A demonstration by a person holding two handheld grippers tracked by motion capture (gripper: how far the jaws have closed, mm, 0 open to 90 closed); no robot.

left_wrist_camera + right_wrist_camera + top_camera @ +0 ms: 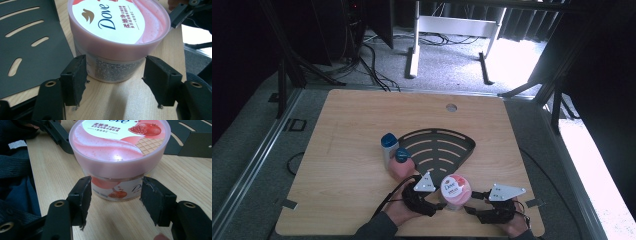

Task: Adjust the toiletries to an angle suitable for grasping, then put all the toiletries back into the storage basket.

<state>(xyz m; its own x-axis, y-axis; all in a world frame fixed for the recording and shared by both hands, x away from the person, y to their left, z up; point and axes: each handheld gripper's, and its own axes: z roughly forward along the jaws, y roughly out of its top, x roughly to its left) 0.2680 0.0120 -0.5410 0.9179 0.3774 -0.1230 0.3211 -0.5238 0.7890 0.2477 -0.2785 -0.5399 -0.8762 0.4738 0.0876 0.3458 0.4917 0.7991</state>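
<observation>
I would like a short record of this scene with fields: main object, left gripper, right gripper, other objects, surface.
main object: pink Dove tub, upright on the table, lid on
left gripper: open, jaws either side of the tub base, not pressing
right gripper: open, facing the tub from the opposite side, not gripping
other objects: black slotted tray; pink bottle and grey bottle, both blue-capped
surface: wooden table

A glossy pink plastic Dove tub is sitting on a pale wood-grain table, its smooth printed lid catching the light. Beside it, a matt black slotted tray is lying flat, while the grippers' black pads are looking rough and frayed at the edges.
</observation>
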